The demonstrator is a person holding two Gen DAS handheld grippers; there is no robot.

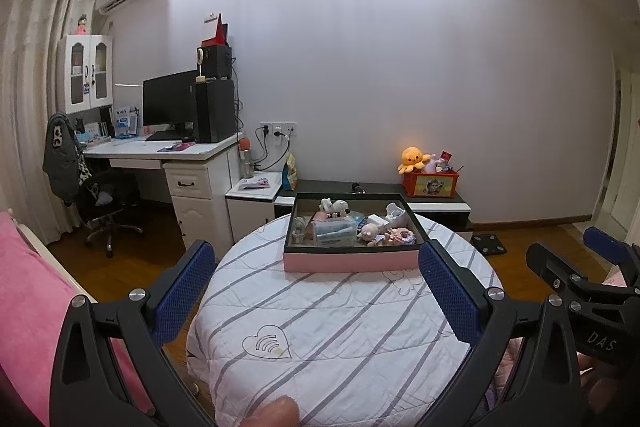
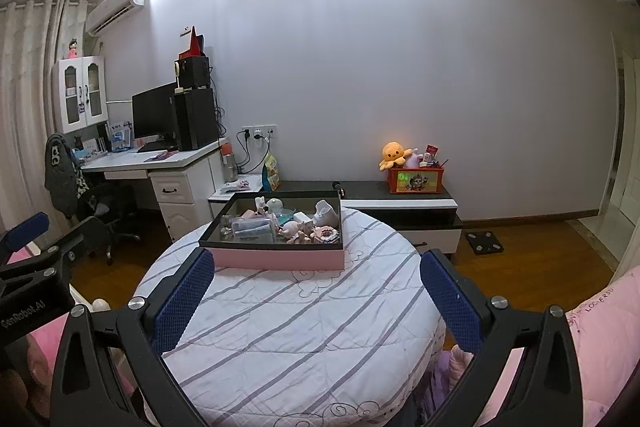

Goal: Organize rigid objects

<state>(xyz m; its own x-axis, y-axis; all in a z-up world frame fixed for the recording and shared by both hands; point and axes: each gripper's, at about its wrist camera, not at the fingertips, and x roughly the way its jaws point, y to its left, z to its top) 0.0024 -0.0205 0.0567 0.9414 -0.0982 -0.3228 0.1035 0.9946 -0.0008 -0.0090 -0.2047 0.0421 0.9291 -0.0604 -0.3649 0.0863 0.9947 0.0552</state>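
Note:
A pink box (image 1: 350,262) with a dark inside stands at the far side of a round table covered by a striped quilt (image 1: 320,327). It holds several small things: a tissue pack (image 1: 334,233), white figurines, a pink toy (image 1: 370,231). The box also shows in the right wrist view (image 2: 280,259). My left gripper (image 1: 316,291) is open and empty, held above the near part of the table, short of the box. My right gripper (image 2: 318,301) is open and empty, also short of the box. The right gripper shows at the right edge of the left wrist view (image 1: 580,267).
A white desk (image 1: 160,151) with a monitor and an office chair (image 1: 104,203) stand at the left. A low black and white cabinet (image 1: 436,207) behind the table bears a red toy crate (image 1: 430,185). A pink bed (image 1: 36,291) is at the left, wood floor around.

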